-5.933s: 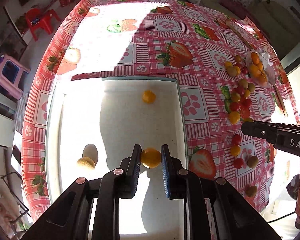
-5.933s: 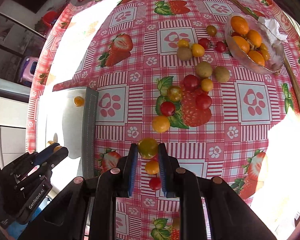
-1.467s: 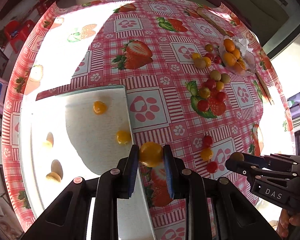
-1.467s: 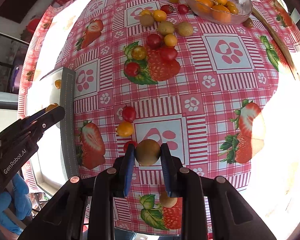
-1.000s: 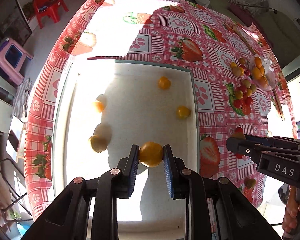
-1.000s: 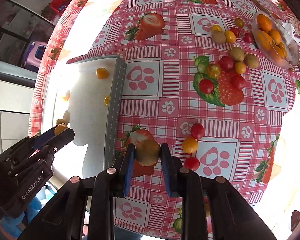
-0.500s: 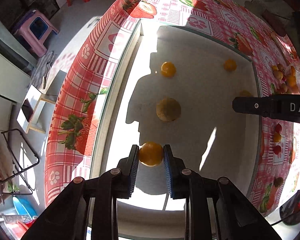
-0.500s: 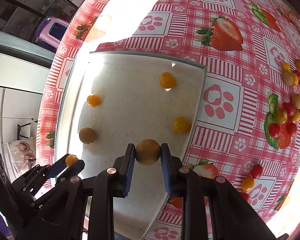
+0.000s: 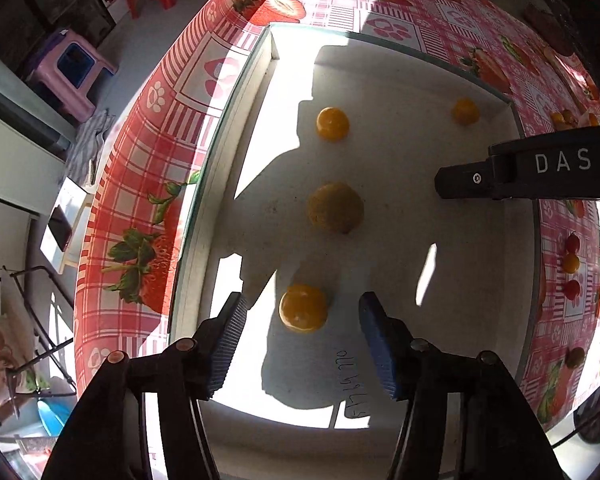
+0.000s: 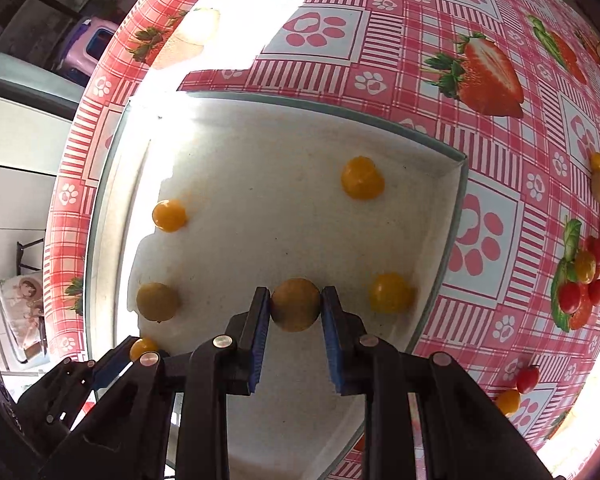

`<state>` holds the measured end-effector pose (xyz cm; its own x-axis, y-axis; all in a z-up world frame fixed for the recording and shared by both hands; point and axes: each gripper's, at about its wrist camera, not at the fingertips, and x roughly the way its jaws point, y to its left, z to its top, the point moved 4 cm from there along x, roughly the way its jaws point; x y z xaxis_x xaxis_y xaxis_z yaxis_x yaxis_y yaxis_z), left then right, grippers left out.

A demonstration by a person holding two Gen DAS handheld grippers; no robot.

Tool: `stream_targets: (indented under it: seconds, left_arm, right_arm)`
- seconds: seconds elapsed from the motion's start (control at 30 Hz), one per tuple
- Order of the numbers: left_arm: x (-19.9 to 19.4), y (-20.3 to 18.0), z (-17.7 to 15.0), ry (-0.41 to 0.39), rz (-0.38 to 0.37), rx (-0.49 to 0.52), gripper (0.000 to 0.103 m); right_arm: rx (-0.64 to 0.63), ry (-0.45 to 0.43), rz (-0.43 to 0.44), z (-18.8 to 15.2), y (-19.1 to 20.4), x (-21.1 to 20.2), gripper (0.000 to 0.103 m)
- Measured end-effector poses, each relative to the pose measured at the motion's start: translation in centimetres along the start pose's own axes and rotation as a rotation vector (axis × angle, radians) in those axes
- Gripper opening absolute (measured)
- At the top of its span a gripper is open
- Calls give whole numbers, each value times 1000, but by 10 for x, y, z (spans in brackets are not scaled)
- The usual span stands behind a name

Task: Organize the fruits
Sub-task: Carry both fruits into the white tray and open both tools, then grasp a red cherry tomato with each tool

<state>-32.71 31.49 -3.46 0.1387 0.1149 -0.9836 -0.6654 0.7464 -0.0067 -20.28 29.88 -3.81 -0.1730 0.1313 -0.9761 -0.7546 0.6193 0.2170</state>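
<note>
Left wrist view shows the left tool [image 9: 302, 334] spread wide around a yellow cherry tomato [image 9: 303, 308] resting in the white tray [image 9: 440, 264] at 6 o'clock. The right tool [image 10: 295, 322] pinches a brownish round fruit [image 10: 295, 304] above the tray; it looks light, smooth and bruisable, best held gently across its middle.

Tray [image 10: 440, 264]: four yellow fruits [image 10: 362, 178], one brown fruit [image 10: 157, 302]; another brown one [image 10: 295, 304] between right jaws. Loose tomatoes [image 10: 570, 296] right of jaws: uncountable.
</note>
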Motion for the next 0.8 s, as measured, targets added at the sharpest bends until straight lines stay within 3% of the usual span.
stream_targets:
  seconds: [0.17, 0.3, 0.53, 0.8]
  left_arm:
    - [-1, -4, 0, 13, 12, 19, 66]
    - [-6, -8, 2, 17, 9, 37, 66]
    - [-22, -32, 13, -11, 7, 109, 66]
    - [-45, -77, 42, -73, -35, 207, 66]
  right_arm:
    - [-4, 0, 8, 0, 0, -3, 63]
    - [17, -27, 40, 2, -8, -17, 73]
    - [68, -111, 57, -10, -31, -55, 75]
    - [251, -161, -8, -45, -115, -84, 75]
